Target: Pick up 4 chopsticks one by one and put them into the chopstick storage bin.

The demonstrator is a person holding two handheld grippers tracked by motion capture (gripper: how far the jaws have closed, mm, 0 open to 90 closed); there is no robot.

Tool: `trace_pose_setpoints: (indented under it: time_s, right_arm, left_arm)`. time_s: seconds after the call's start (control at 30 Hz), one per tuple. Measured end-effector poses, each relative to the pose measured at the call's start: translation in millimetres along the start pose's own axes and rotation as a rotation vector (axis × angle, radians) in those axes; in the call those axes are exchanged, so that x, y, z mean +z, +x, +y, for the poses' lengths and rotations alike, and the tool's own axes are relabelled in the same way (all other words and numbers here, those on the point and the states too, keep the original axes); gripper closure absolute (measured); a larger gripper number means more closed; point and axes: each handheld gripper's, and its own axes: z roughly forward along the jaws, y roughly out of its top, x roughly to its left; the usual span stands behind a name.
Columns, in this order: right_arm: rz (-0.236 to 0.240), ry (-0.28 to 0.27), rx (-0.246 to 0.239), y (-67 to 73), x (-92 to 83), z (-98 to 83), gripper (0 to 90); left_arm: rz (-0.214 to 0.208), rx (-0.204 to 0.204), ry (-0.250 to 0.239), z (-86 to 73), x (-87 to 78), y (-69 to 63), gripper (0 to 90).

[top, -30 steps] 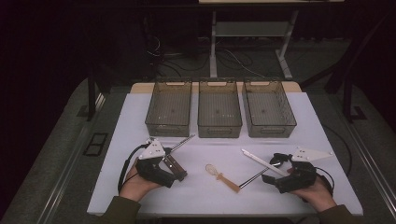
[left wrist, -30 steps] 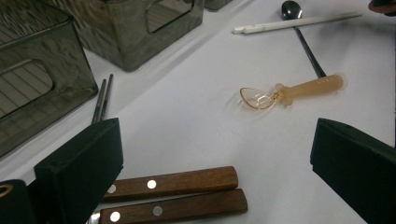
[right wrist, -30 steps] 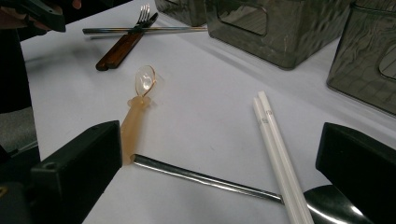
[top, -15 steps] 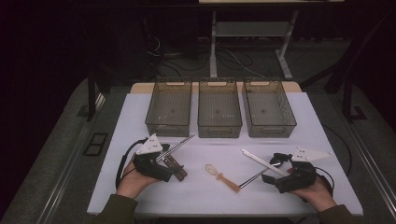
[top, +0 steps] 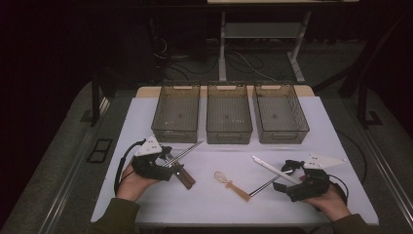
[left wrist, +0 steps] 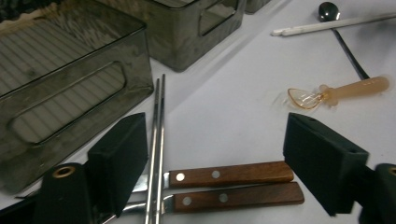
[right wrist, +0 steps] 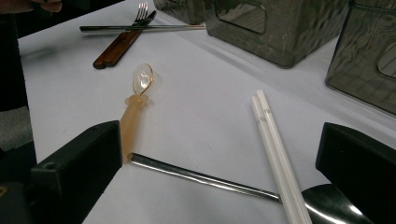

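My left gripper (top: 168, 165) sits low over the near-left part of the white table (top: 204, 204), and its jaws have just been narrowing. They stand part-way in, with blunt black foam-like pads; I see no pad pressing on anything. Between them lie two wooden handles (left wrist: 233, 184), side by side: warm brown, smooth, each with two small bright rivets and a grey metal neck running out toward the left pad. In the right gripper view the far ends show as a fork (right wrist: 140, 11) and a darker piece beside it that I can't make out. Across those necks lies a pair of steel chopsticks (left wrist: 158, 140), thin, straight and shiny, close against the left pad and pointing toward the nearest smoky plastic bin (left wrist: 60, 93).

That bin is the left one of three in a row at the far side of the table, all translucent grey with ribbed floors and cut-out handle slots.

My right gripper (top: 287, 180) rests near-right, jaws wide apart with nothing gripped. Between them I see a dark metal spoon (right wrist: 210, 179), its bowl glossy, crossed by two matt white chopsticks (right wrist: 275, 149). Mid-table lies a small amber spoon (top: 231, 183), with a clear thin bowl and a cloudy, rubbery handle.
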Motion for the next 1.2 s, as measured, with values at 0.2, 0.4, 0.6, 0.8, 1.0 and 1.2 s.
trace_pose_setpoints:
  time_s: [0.2, 0.4, 0.6, 0.8, 1.0, 1.2]
  right_arm:
    - [0.001, 0.000, -0.004, 0.5, -0.1, 0.0, 0.5]
    - [-0.001, -0.001, -0.006, 0.1, 0.0, 0.0, 0.5]
    - [0.000, 0.002, -0.009, 0.4, 0.6, -0.1, 0.4]
    - [0.000, 0.004, -0.007, 0.2, 0.8, -0.1, 0.5]
    - [0.000, 0.003, -0.006, -0.2, 0.4, 0.0, 0.5]
    - [0.000, 0.002, -0.007, 0.1, 0.5, 0.0, 0.4]
  left_arm:
    - [0.029, -0.019, -0.009, -4.6, -7.1, 6.2, 29.5]
    - [0.056, -0.049, 0.006, -10.6, -12.7, 14.4, 36.2]
    - [0.069, -0.065, 0.013, -16.2, -18.7, 20.8, 45.5]
    - [0.060, -0.082, 0.023, -21.6, -22.2, 26.5, 54.6]
    - [0.056, -0.089, 0.039, -25.1, -23.4, 29.8, 65.5]
    - [0.059, -0.091, 0.051, -26.8, -22.6, 30.9, 69.4]
